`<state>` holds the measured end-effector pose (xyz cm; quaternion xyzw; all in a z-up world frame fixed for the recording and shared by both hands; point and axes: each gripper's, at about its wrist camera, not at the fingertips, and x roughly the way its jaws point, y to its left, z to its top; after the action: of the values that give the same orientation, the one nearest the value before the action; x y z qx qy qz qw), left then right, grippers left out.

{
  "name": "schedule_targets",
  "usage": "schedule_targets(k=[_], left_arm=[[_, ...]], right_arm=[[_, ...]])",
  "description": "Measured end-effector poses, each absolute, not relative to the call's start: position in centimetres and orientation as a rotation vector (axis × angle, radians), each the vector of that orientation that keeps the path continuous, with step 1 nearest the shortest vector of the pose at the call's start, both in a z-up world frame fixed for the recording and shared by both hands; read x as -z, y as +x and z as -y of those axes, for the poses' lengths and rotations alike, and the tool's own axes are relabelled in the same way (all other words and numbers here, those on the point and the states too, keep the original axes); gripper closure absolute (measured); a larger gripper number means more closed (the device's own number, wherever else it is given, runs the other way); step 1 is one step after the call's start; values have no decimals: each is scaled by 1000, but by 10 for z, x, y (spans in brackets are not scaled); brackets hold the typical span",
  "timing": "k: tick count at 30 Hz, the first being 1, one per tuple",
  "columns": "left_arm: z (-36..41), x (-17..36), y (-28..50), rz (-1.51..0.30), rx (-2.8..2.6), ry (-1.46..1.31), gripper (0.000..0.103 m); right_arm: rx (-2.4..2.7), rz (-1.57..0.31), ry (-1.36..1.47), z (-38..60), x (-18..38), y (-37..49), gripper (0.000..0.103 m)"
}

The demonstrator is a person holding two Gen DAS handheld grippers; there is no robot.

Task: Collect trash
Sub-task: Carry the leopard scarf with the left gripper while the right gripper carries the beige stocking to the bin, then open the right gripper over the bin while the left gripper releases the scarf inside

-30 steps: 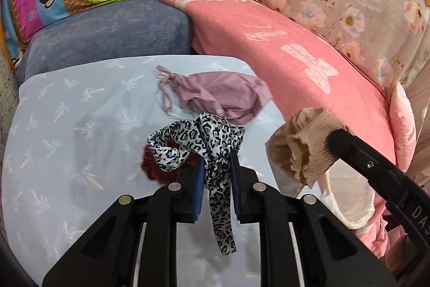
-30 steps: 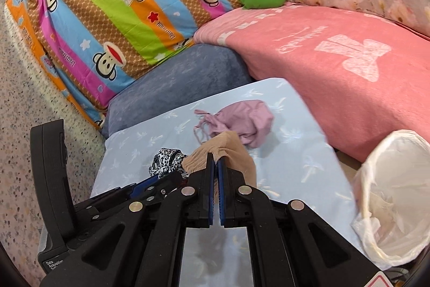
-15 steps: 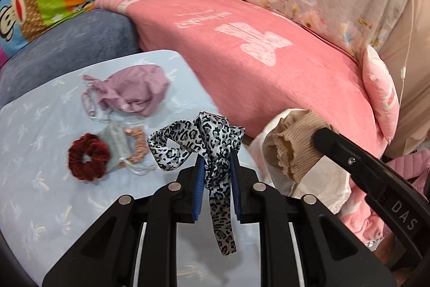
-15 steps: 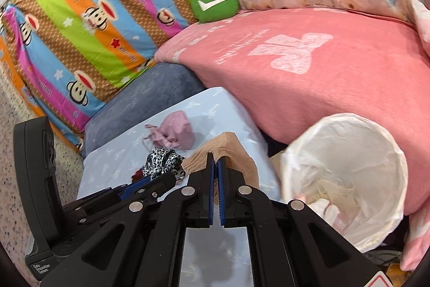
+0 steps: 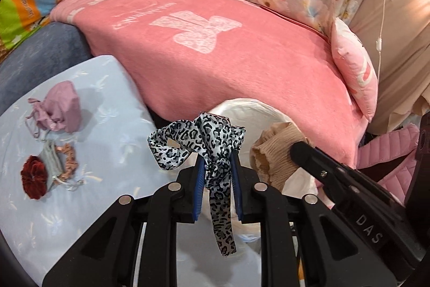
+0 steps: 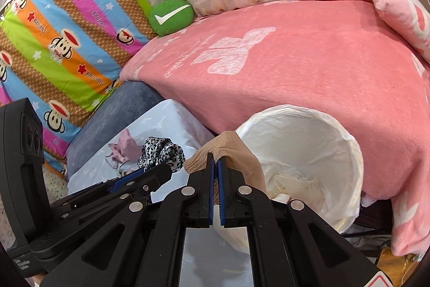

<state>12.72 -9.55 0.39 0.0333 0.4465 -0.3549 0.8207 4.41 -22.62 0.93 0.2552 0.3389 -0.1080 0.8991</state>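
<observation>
Status: both grippers loaded, held at the white-lined trash bin (image 6: 309,152), which stands against the hanging edge of the pink blanket (image 6: 295,66). Left gripper (image 5: 216,171) pinches the leopard-print ribbon (image 5: 199,141) mid-length; bow loops stand above the jaws, one tail dangles below. Right gripper (image 6: 215,168) is pressed together on the beige stocking (image 6: 236,152), thin fabric bunched at the tips and draped toward the bin.

Position relative to bin: in the right wrist view the stocking sits at the bin's near-left rim, not clearly over the mouth. In the left wrist view the ribbon is in front of the bin, overlap with the opening uncertain.

Risks (judgement):
- Release now could drop the stocking on or outside the rim.
- Light ribbon may cling to the blue pads or drift; the tail could catch on the rim.
- Grippers sit near each other beside the bin; simultaneous release invites tangling or bumping.

Clearance: bin mouth wide, partly filled with crumpled pale material. Far side blocked by the blanket; the approach from the light-blue sheet (image 5: 107,152) looks unobstructed.

Remaining, left of the bin on the sheet: mauve drawstring pouch (image 5: 60,109), red scrunchie (image 5: 33,180), small grey-and-peach items (image 5: 60,166).
</observation>
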Motion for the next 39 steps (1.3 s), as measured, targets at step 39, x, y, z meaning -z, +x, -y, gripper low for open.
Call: schedule_targets(k=[39], left_arm=[[62,3,135,-926,595,56,45]], right_arm=[[181,-747,467,200,5,53,82]])
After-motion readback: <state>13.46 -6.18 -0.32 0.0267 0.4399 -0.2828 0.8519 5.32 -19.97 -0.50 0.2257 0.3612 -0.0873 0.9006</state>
